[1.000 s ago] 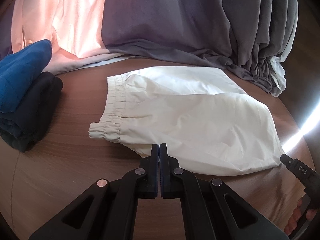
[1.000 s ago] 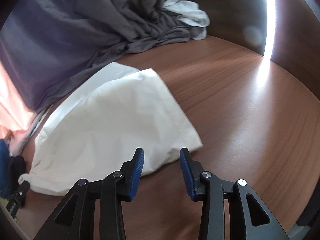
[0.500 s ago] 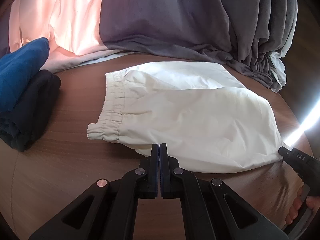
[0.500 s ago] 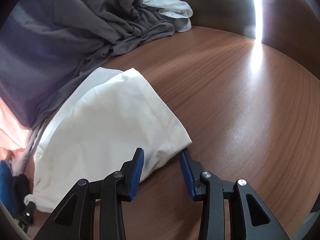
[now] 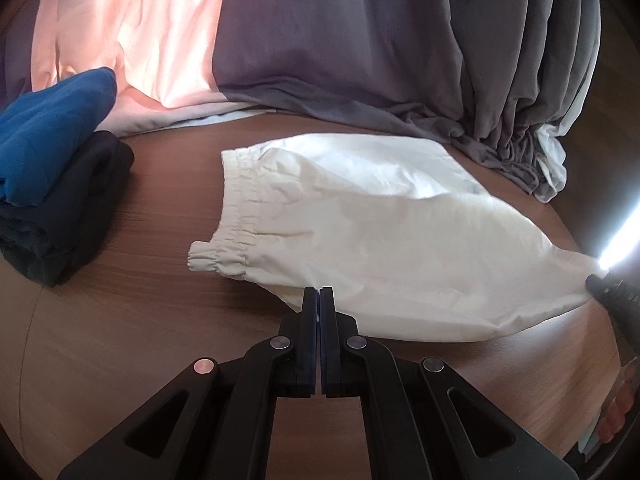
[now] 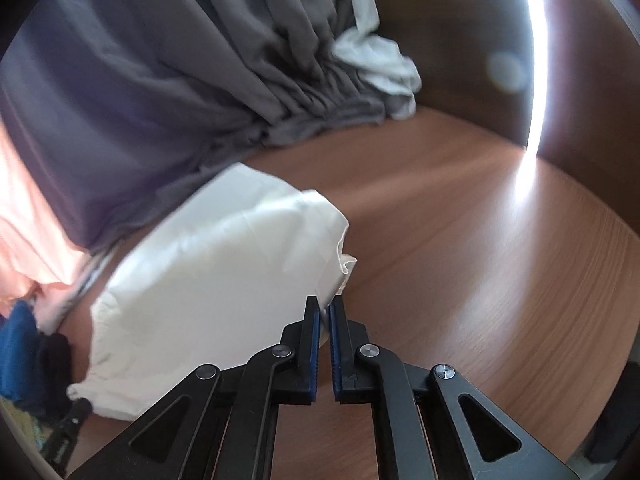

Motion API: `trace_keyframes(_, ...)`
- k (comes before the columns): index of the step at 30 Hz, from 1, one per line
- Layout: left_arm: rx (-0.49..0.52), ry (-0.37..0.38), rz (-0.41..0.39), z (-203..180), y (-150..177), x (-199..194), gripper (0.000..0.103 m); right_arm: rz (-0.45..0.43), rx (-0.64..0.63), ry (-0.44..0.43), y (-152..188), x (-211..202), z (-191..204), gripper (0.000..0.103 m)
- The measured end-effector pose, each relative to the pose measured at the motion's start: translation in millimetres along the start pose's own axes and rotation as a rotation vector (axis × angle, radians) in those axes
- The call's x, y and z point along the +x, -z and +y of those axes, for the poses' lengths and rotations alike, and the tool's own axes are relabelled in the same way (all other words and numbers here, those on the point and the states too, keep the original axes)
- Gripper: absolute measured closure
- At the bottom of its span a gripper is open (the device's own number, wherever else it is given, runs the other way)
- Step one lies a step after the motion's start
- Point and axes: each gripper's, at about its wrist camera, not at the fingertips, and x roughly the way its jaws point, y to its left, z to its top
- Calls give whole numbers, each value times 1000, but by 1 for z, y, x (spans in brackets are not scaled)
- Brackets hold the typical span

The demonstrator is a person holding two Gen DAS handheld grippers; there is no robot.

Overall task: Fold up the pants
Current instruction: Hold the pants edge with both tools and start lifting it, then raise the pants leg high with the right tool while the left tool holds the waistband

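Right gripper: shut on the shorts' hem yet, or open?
Shut on it. The right gripper has its blue pads nearly together with the white shorts hem pinched between them, the fabric bunched at the tips.

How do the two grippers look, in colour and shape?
Both the left gripper and the right gripper have matte black angular link arms with cut-out openings, round silver pivot pins, and dark blue pads inside the fingers. No cables or sleeves show.
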Motion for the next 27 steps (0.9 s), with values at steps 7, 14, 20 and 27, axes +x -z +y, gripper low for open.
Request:
trace_keyframes(7,-8,14,-32,5,-2,-29,100,-64,-42,-55,-15,-50,18,97)
trace_keyframes(14,5,28,-72,6,-5,-60,100,-81,-54,-99,-16,-91,34,97)
trace_keyframes(20,-4,37,-86,9,-11,-81,100,-99,-57,-140,-17,-128,42,97)
trace_keyframes(27,-24,10,-122,15,-24,-85,100,-167,-41,-146,-31,-137,51,97)
